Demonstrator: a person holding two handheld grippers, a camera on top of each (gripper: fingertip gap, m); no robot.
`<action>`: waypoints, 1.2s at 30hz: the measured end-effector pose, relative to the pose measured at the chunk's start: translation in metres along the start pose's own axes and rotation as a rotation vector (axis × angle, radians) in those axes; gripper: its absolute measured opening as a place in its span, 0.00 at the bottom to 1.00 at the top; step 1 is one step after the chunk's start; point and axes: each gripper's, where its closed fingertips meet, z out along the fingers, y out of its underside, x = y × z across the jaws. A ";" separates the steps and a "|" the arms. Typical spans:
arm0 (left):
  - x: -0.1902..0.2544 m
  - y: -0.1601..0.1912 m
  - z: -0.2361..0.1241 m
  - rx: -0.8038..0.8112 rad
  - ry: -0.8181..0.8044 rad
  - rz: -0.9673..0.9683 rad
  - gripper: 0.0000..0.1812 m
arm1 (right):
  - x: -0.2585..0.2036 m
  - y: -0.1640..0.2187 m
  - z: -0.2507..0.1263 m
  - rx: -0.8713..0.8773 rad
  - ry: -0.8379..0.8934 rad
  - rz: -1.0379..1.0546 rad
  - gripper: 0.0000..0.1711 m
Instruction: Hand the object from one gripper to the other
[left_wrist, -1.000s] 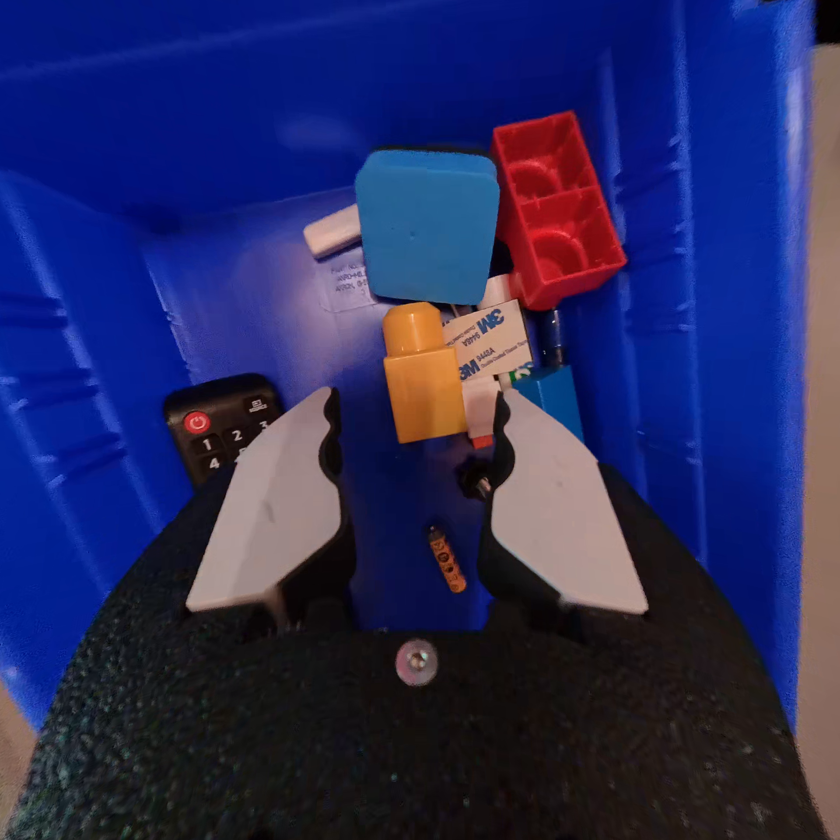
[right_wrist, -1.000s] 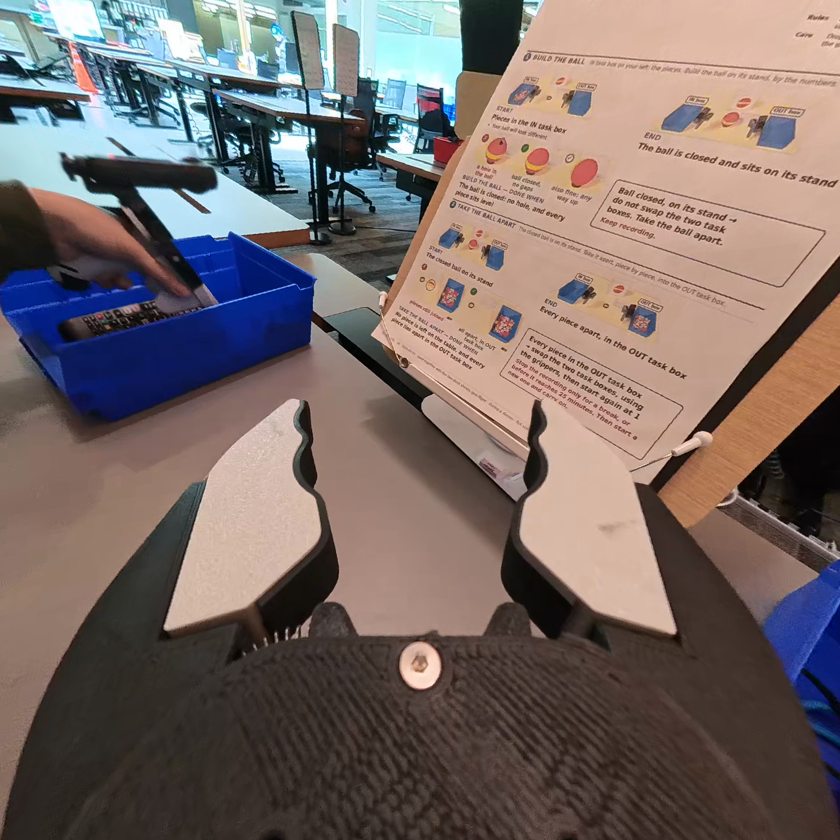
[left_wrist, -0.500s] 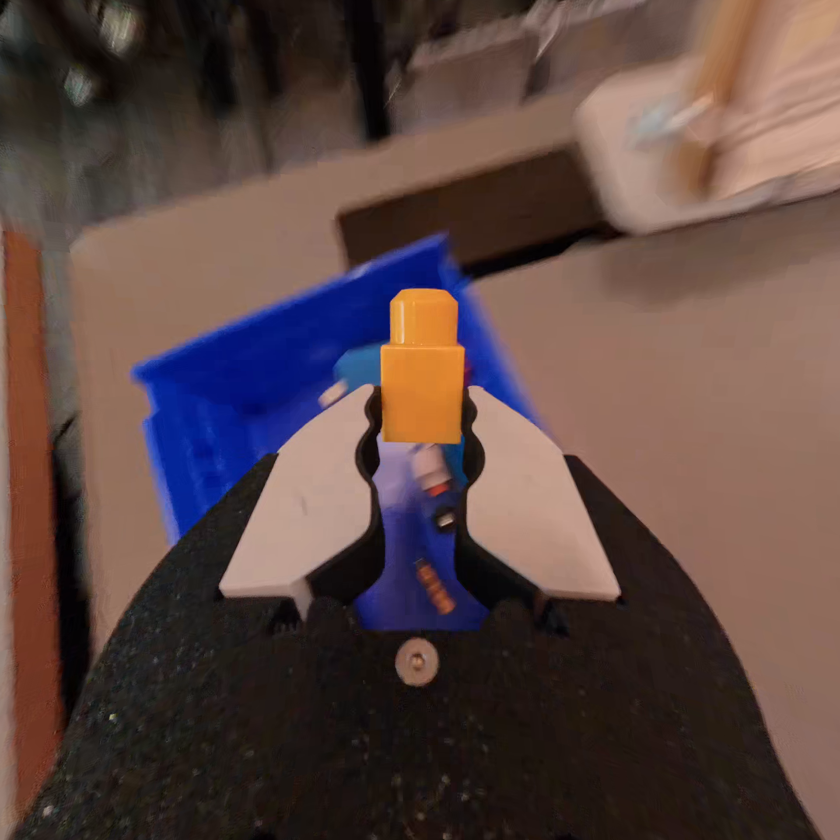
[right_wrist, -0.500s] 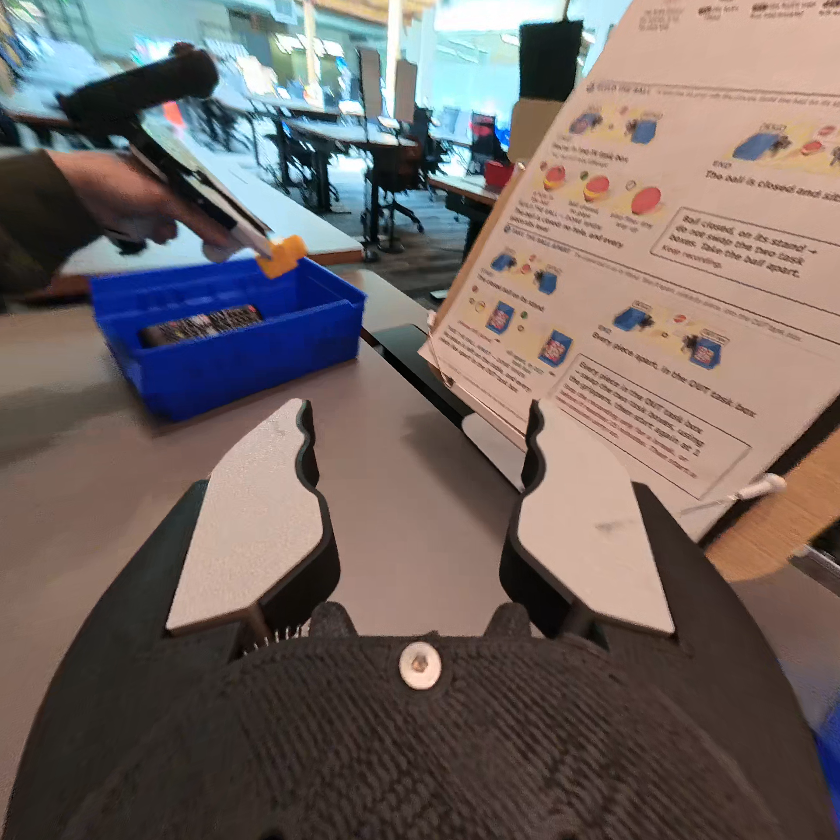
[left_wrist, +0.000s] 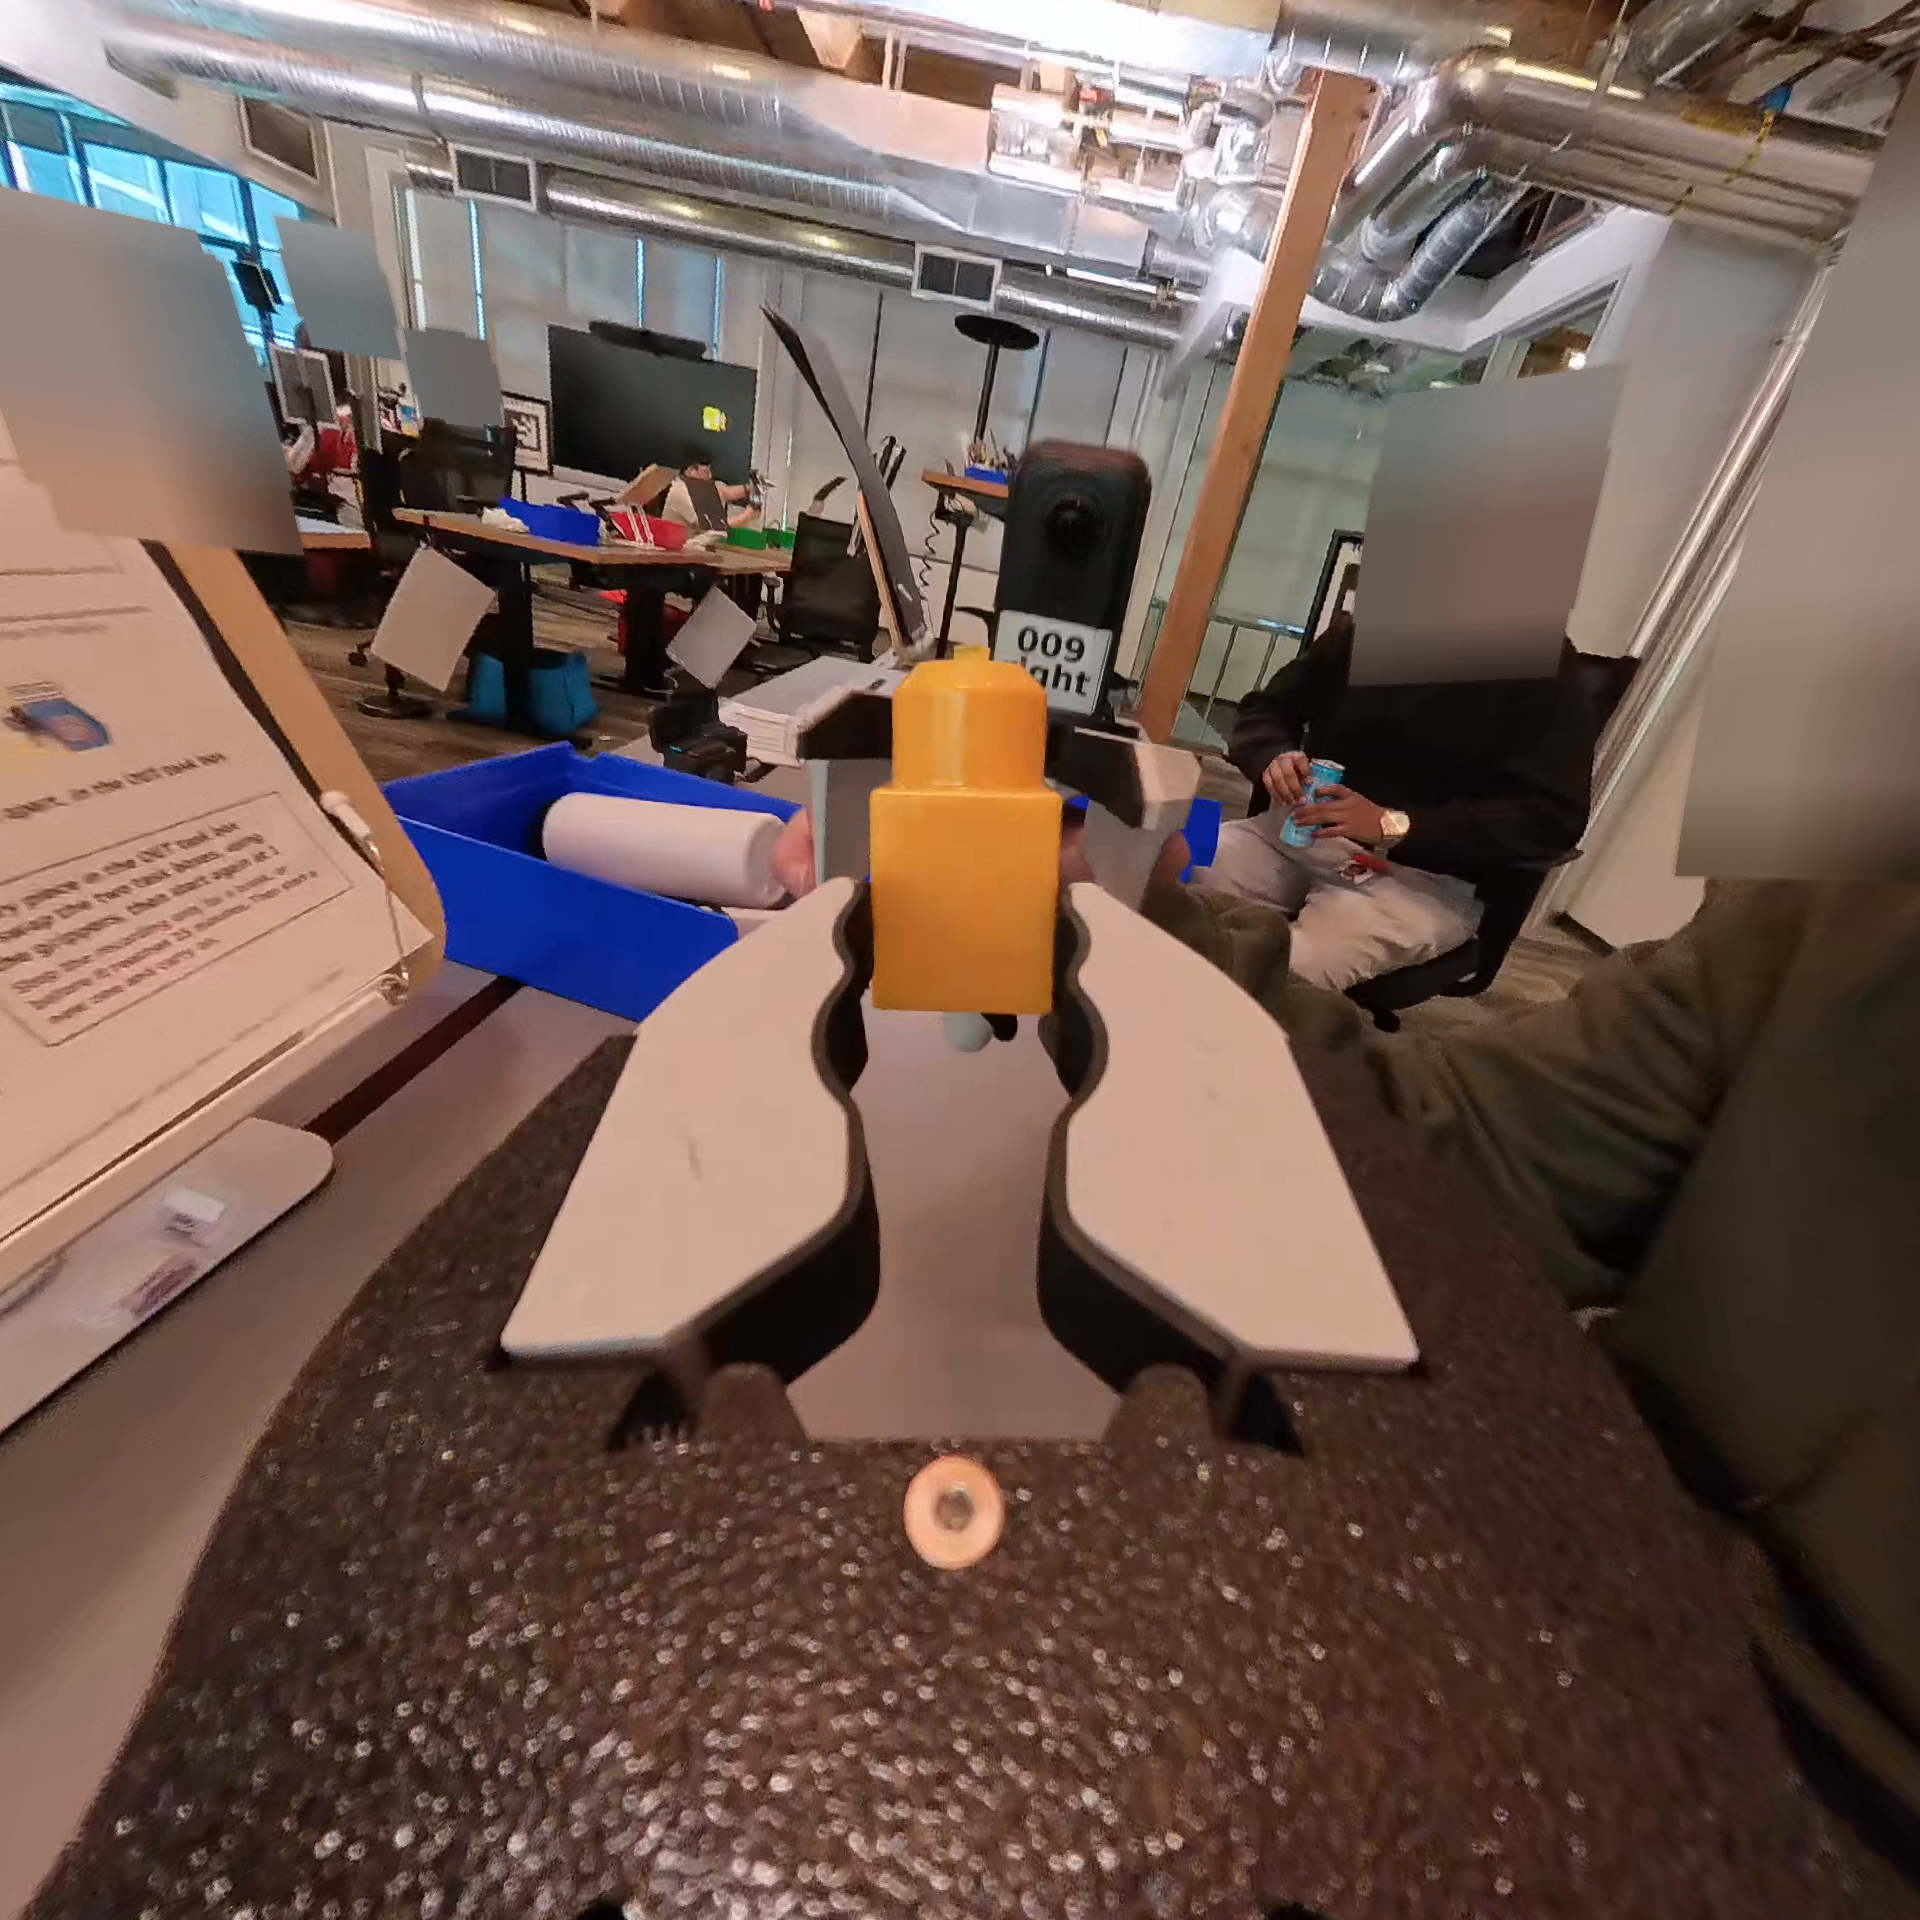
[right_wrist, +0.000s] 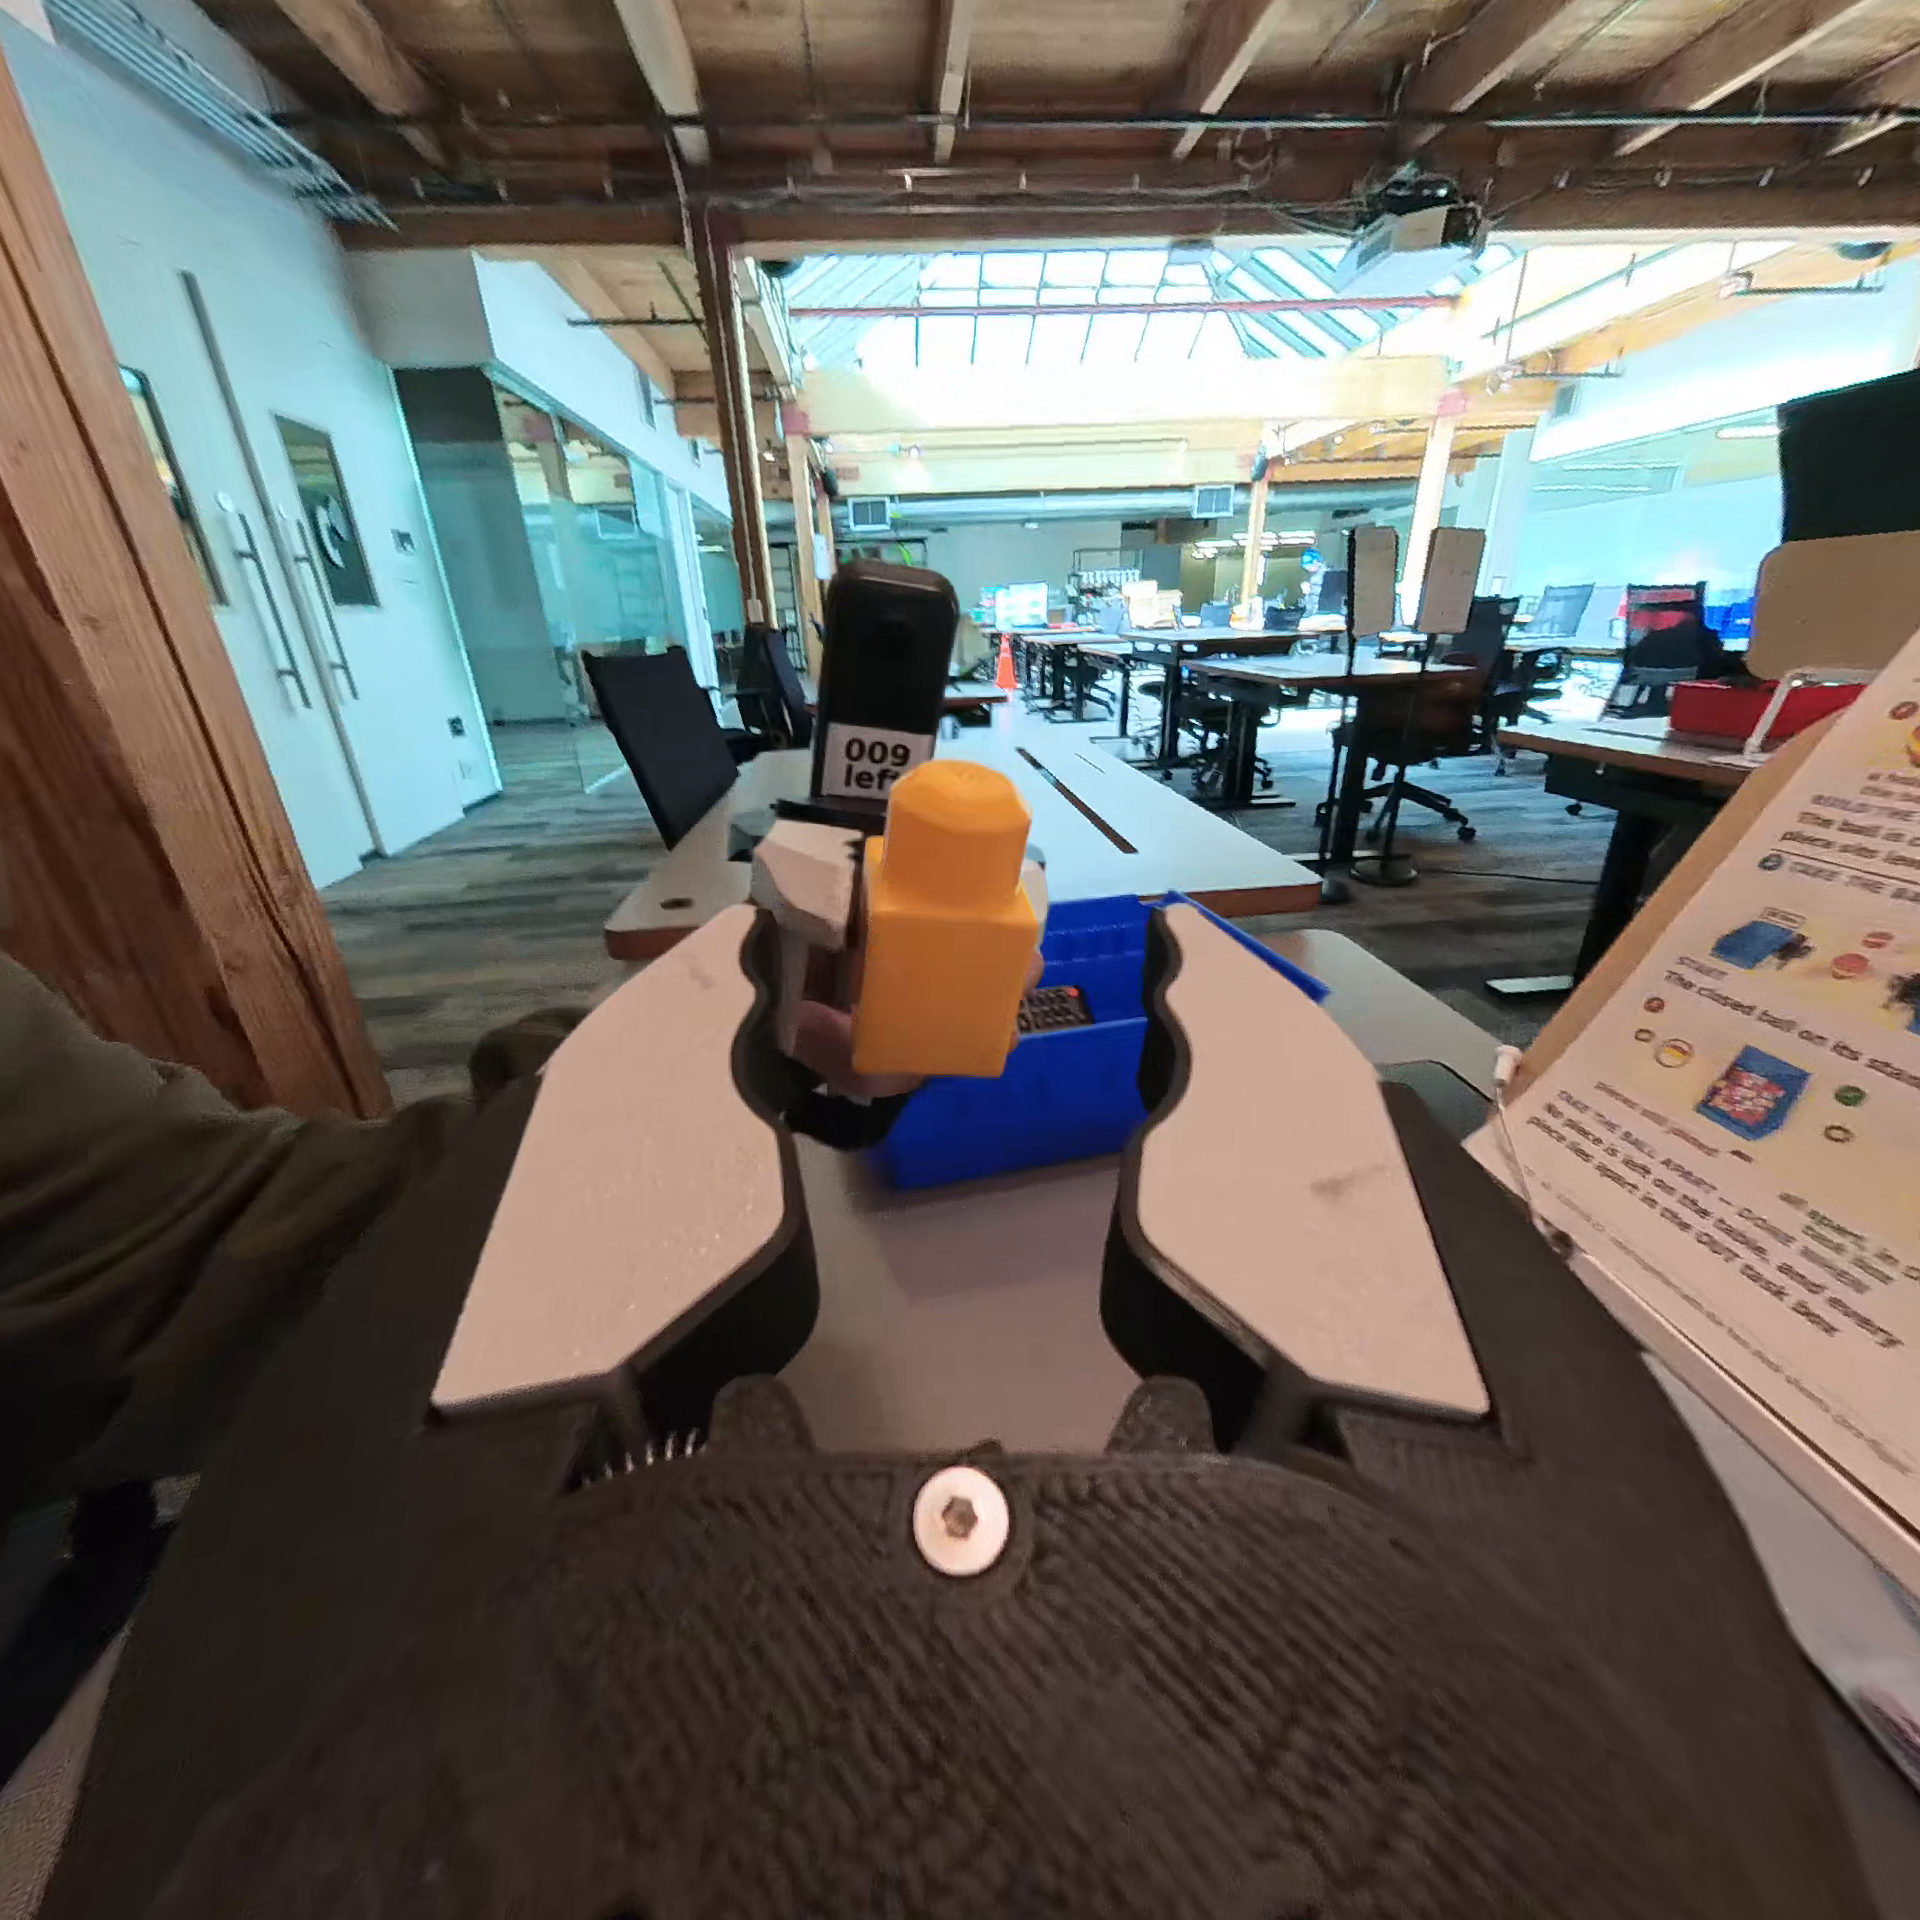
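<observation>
Between my two grippers, above the table (left_wrist: 125, 1475), my left gripper (left_wrist: 961, 935) clamps the orange block (left_wrist: 961, 894) upright at its base. My right gripper (right_wrist: 951, 997) gapes wide around it, apparently not touching, though the gap is hard to judge.

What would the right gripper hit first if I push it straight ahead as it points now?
Most likely the orange block, held by the left gripper. It sits just ahead of the open right gripper, a little left of centre between the fingertips. Depth is unclear, so the left fingers might touch at about the same time.
</observation>
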 end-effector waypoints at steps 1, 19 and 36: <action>0.000 0.005 0.005 -0.009 0.007 0.006 0.18 | 0.002 0.003 -0.002 -0.016 0.011 -0.019 0.36; -0.035 -0.011 0.012 -0.029 -0.509 0.596 0.32 | 0.055 -0.023 -0.026 0.208 0.286 0.206 0.20; -0.039 -0.024 0.033 0.038 -0.814 0.995 0.19 | 0.044 -0.018 -0.017 0.141 0.267 0.135 0.21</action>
